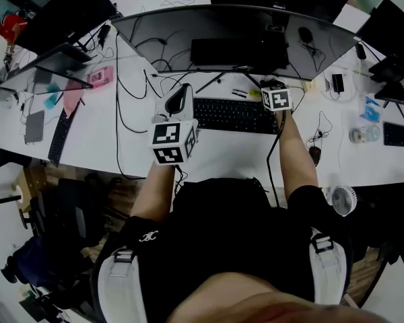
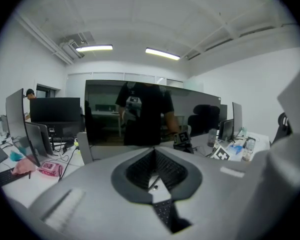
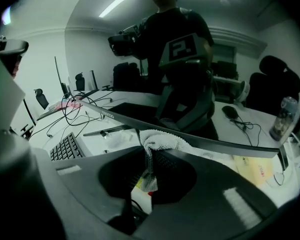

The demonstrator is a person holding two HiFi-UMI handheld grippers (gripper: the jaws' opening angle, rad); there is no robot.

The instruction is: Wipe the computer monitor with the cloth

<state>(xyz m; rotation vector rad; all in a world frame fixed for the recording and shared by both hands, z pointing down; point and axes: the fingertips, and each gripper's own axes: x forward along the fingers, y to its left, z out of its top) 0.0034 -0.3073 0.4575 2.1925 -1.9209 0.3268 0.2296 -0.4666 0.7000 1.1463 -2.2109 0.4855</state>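
A wide curved monitor (image 1: 236,36) stands dark across the back of the white desk (image 1: 121,133). My right gripper (image 1: 275,86) is up at its lower edge, right of centre. In the right gripper view it (image 3: 149,154) is shut on a white cloth (image 3: 162,140), which bunches against the bottom of the screen (image 3: 190,84). My left gripper (image 1: 180,103) hovers over the desk left of the keyboard (image 1: 236,115), apart from the screen. Its jaws (image 2: 154,156) are shut with nothing between them, and they face the monitor (image 2: 105,114), which reflects the person.
Black cables (image 1: 131,93) trail over the desk left of the keyboard. A mouse (image 1: 314,155) and a small fan (image 1: 342,199) lie to the right. Other monitors (image 1: 60,12) and a pink item (image 1: 99,77) stand at the left. A bottle (image 3: 285,116) stands at the far right.
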